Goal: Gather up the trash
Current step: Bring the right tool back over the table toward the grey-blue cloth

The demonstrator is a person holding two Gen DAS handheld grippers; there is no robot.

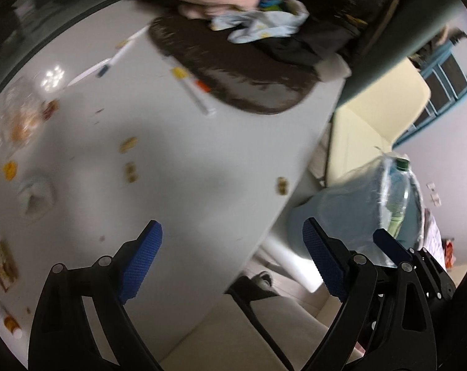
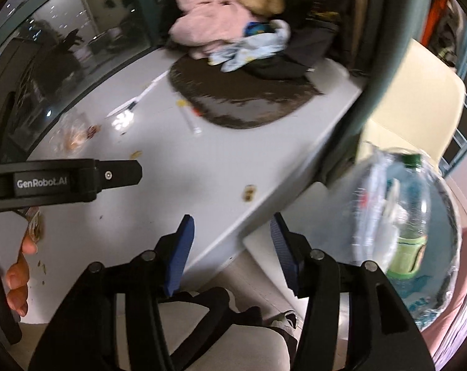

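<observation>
Bottle [image 2: 409, 216] stands upright in bin, cap upward.

Empty tool [image 2: 230, 247] beside bagged bottle [image 2: 408, 216]

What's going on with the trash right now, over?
Left gripper open, empty. Right gripper open, empty. Bottle already in bin; scraps left on table. Nothing blocking.
</observation>
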